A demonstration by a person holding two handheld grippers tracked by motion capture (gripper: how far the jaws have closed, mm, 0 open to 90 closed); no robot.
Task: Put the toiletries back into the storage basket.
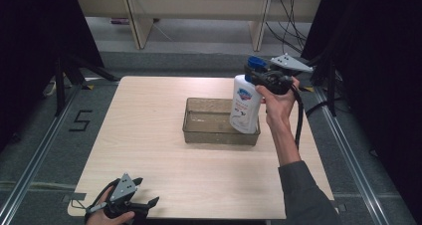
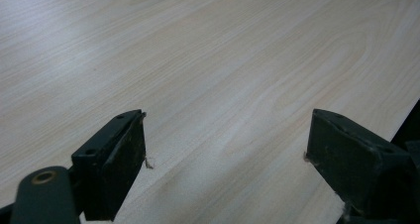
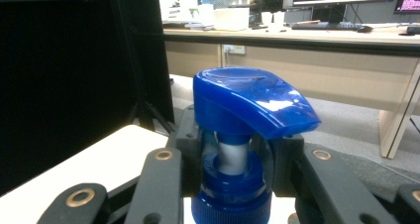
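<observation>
My right gripper [image 1: 259, 76] is clamped on the neck of a white pump bottle [image 1: 245, 105], just under its blue pump head [image 3: 250, 101]; in the right gripper view the black jaws press in from both sides against the blue collar below the nozzle. I hold the bottle upright, slightly tilted, with its base down at the right end of the clear rectangular tray [image 1: 199, 130] that sits near the middle of the light wooden table [image 1: 149, 135]; whether the base touches the tray floor I cannot tell. The bottle carries a blue-and-red label facing the camera in the high view. My left gripper [image 1: 149, 204] rests at the near left edge of the table, well apart from the tray, its jaws spread wide with bare wood grain between them in the left gripper view.
</observation>
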